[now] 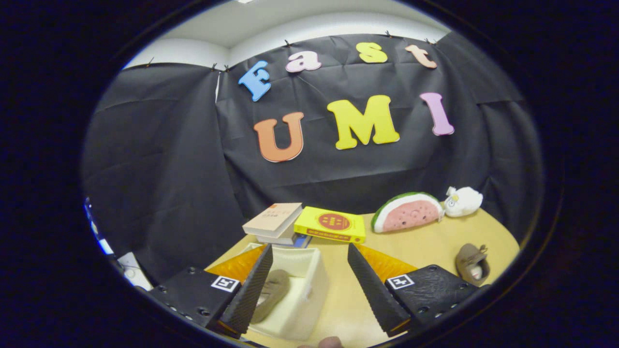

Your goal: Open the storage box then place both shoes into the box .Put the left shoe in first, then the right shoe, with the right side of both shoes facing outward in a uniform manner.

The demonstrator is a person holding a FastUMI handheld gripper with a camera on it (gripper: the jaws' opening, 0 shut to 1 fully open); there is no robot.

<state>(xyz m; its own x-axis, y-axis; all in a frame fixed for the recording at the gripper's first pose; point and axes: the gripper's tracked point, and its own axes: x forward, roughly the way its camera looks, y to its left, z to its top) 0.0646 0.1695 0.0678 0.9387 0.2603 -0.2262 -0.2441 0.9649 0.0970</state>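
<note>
My gripper (pixel 309 285) hangs over the table (pixel 435 237) with its fingers spread wide and nothing between them but bare wood. The box (pixel 309 290) sits open just under my left finger, and one shoe (pixel 273 292) already lies in it, long axis running away from me. The other shoe (pixel 471 263) rests on the table beyond my right finger, well apart from the box. So I judge the next reach goes right and forward, swinging across to that shoe.
</note>
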